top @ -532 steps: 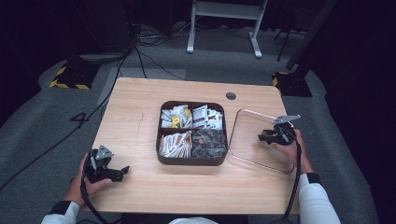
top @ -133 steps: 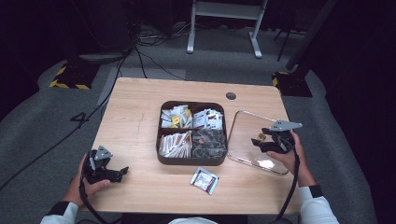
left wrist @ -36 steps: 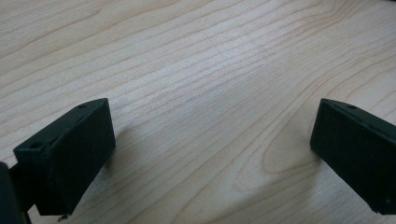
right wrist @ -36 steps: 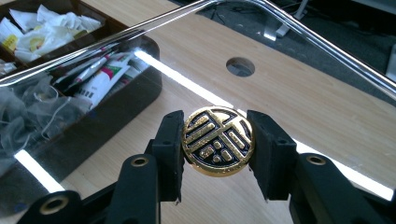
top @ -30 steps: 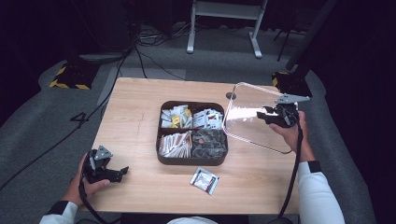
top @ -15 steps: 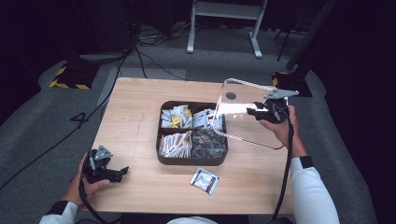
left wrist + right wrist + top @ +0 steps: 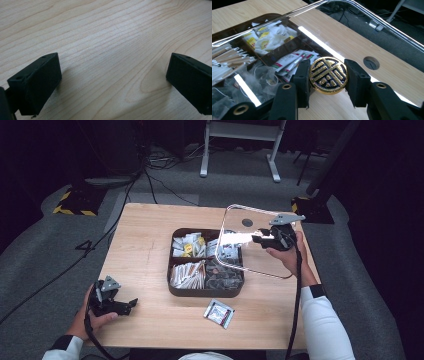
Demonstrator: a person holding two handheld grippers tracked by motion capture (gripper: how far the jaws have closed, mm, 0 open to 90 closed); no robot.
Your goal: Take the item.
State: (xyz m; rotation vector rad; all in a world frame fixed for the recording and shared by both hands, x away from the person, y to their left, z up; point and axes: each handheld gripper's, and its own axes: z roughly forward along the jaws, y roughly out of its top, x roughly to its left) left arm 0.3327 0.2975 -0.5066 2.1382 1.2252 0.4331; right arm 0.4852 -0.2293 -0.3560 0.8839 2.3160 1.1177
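Knob (image 7: 328, 75) detail, gold and black, comes from your right hand-held gripper (image 7: 327, 78) view, jaws clamping it; overhead, the clear lid (image 7: 260, 260) hangs tilted above the box (image 7: 206, 291), left hand-held gripper (image 7: 112, 82) wide on the desk (image 7: 150, 250)

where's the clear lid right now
In the high view the clear lid is held up tilted on the right, over the box's right edge, with the right gripper clamped on its gold knob.
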